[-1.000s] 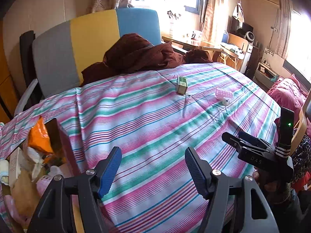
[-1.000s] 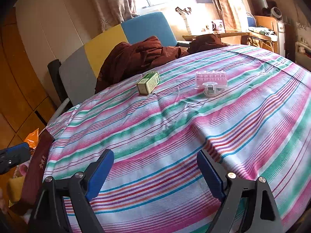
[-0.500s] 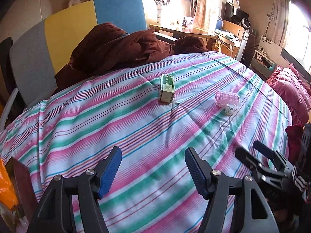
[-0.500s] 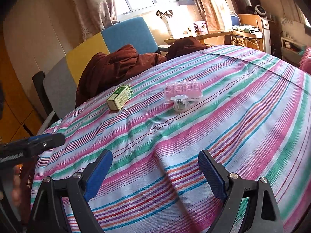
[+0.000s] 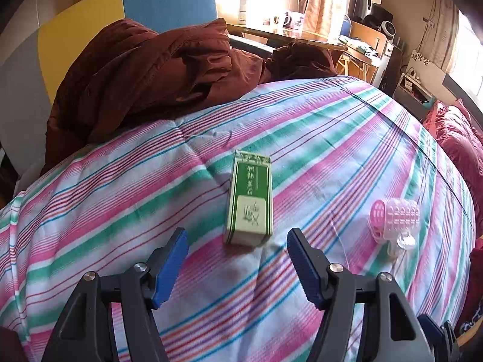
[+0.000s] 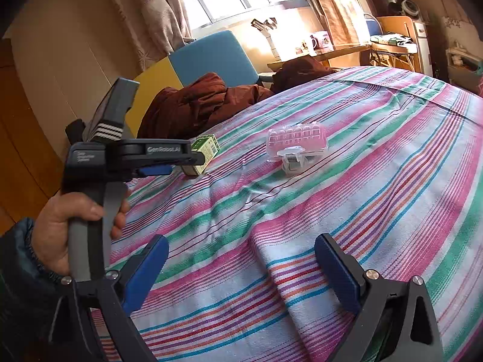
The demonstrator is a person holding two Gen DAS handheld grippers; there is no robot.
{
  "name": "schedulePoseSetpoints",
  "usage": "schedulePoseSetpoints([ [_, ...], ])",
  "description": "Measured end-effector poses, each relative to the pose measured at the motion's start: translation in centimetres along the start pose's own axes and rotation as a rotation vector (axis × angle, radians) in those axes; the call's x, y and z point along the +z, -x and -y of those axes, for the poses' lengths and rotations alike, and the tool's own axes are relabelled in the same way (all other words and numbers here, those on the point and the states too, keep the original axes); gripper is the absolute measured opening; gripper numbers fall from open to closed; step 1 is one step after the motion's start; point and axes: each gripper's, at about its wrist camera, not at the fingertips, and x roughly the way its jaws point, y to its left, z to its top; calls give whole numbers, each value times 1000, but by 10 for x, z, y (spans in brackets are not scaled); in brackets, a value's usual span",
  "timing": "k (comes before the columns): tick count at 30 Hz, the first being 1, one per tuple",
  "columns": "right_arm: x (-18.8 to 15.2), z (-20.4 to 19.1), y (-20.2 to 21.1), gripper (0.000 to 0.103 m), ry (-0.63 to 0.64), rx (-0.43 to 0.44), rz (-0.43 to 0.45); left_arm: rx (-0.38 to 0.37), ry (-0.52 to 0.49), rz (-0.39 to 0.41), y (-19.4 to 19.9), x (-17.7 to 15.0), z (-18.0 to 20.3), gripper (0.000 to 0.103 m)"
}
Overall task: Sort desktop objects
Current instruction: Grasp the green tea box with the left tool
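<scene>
We see the left gripper with its 2 blue-padded fingers spread wide and nothing between them, hovering low over the striped cloth. Just ahead of its gap lies the green box, flat on the cloth, its near end pointing toward us and apart from both pads. From the right wrist view the same gripper comes in from the left, gripped by a hand in a dark sleeve, and its tip overlaps the green box; we cannot tell there whether they touch.

The right gripper is likewise spread open and empty, its pads low above the cloth and well apart from both objects. The pink hair roller with its clear clip lies near the box, to the right of it, also seen at the right edge of the left view.

Beyond the cloth's far edge sits a heap of brown fabric against a chair with grey, yellow and blue panels
</scene>
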Motion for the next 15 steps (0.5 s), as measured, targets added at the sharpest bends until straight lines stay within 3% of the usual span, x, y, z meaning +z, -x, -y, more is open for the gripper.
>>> schedulePoseSetpoints([
  [2, 0, 0, 0, 99, 1, 1, 0, 1, 2, -1, -10, 7, 0, 60],
  [4, 0, -1, -1, 99, 1, 1, 0, -1, 1, -4, -17, 10, 0, 42],
  [6, 0, 0, -1, 100, 3, 0, -3, 6, -7, 5, -20, 9, 0, 32],
  [10, 0, -1, -1, 100, 9, -7, -10, 4, -19, 17, -13, -4, -3, 31],
  [15, 1, 0, -1, 100, 9, -8, -16, 3, 44, -1, 10, -32, -15, 31],
])
